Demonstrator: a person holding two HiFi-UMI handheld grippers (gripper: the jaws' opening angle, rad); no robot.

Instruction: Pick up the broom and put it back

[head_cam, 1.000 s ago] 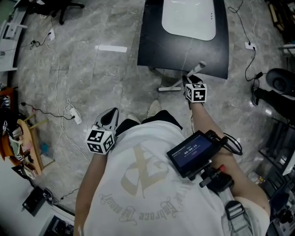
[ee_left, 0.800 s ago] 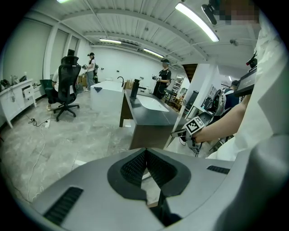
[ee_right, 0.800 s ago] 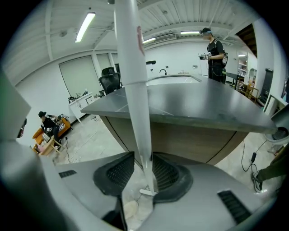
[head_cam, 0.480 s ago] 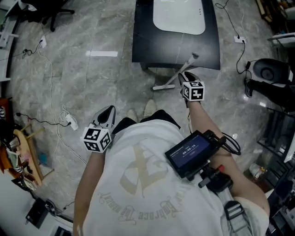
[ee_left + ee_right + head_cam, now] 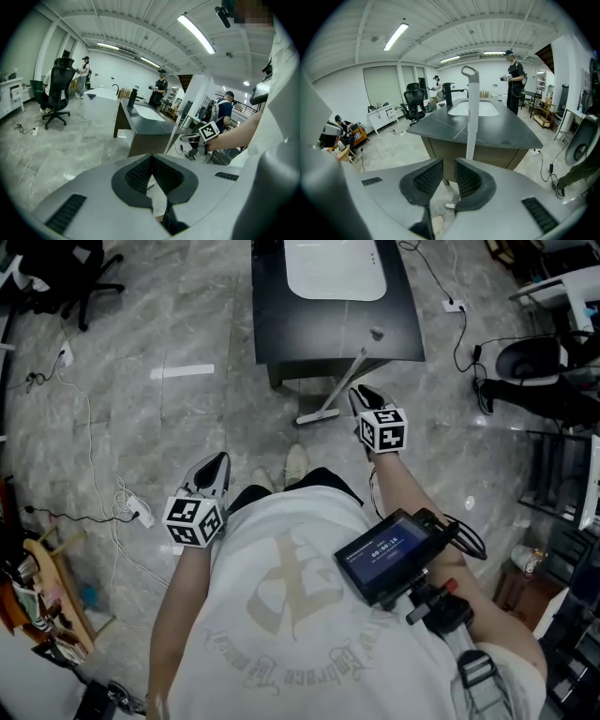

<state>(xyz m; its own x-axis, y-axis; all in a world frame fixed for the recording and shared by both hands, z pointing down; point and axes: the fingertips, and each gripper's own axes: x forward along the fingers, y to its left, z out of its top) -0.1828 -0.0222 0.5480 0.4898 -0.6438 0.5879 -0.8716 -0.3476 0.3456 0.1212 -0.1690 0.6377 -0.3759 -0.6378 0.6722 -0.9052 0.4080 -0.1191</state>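
White broom (image 5: 471, 117) seemingly just beyond right fingers (image 5: 469, 180)

Dark counter (image 5: 272, 324) with white sink (image 5: 336, 268), office chair (image 5: 58, 93), power strip (image 5: 140, 514)

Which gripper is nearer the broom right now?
Right. The right gripper is just short of the broom handle, its jaws having just closed somewhat, nothing between them; the left gripper hangs well back and left of it.
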